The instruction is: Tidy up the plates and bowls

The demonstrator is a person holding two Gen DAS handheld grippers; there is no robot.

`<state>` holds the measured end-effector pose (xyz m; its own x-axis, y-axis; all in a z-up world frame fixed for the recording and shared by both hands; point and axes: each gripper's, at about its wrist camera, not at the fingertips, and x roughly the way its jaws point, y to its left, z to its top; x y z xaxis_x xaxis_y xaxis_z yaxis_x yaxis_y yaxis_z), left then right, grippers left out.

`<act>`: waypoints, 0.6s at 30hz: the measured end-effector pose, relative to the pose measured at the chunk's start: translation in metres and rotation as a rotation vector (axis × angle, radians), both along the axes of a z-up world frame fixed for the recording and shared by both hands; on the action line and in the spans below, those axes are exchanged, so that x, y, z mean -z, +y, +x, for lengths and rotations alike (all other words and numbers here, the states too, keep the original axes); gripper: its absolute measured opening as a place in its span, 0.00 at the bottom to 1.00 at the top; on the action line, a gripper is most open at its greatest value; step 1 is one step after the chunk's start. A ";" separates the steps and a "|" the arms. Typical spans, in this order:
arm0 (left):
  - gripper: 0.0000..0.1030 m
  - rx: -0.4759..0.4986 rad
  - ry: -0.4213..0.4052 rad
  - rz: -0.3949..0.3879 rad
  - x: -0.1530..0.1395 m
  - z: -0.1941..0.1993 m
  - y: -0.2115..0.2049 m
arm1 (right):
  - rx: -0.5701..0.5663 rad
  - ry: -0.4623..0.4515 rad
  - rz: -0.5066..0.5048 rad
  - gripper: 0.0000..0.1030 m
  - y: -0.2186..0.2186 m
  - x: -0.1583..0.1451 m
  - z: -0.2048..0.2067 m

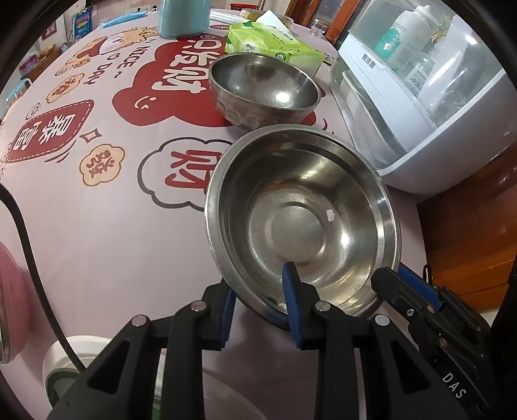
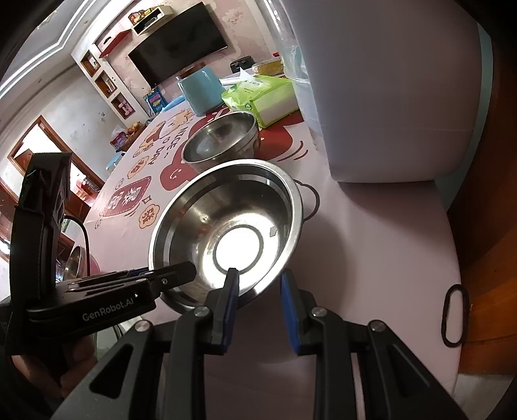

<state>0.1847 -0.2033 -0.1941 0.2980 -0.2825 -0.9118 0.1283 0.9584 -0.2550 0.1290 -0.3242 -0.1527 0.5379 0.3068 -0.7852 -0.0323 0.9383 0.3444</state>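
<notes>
Seemingly both tools pinch bowl, angled down.

Table: a pink tablecloth with red cartoon prints is covering it.
Wall: a dark television is hanging beside white shelving.
Window: daylight is coming through a wood-framed opening.

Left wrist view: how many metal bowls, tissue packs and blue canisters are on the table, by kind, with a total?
Metal bowls: 2, the near bowl and the far bowl
Tissue packs: 1
Blue canisters: 1
Total: 4
</notes>
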 end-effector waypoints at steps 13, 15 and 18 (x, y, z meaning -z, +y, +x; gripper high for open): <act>0.26 0.022 -0.042 -0.020 -0.016 -0.013 0.001 | -0.004 -0.052 -0.033 0.25 0.005 -0.019 -0.014; 0.26 0.022 -0.049 -0.024 -0.020 -0.017 0.003 | -0.009 -0.059 -0.035 0.25 0.006 -0.022 -0.018; 0.27 0.017 -0.062 -0.026 -0.026 -0.024 0.005 | -0.020 -0.076 -0.036 0.25 0.009 -0.028 -0.023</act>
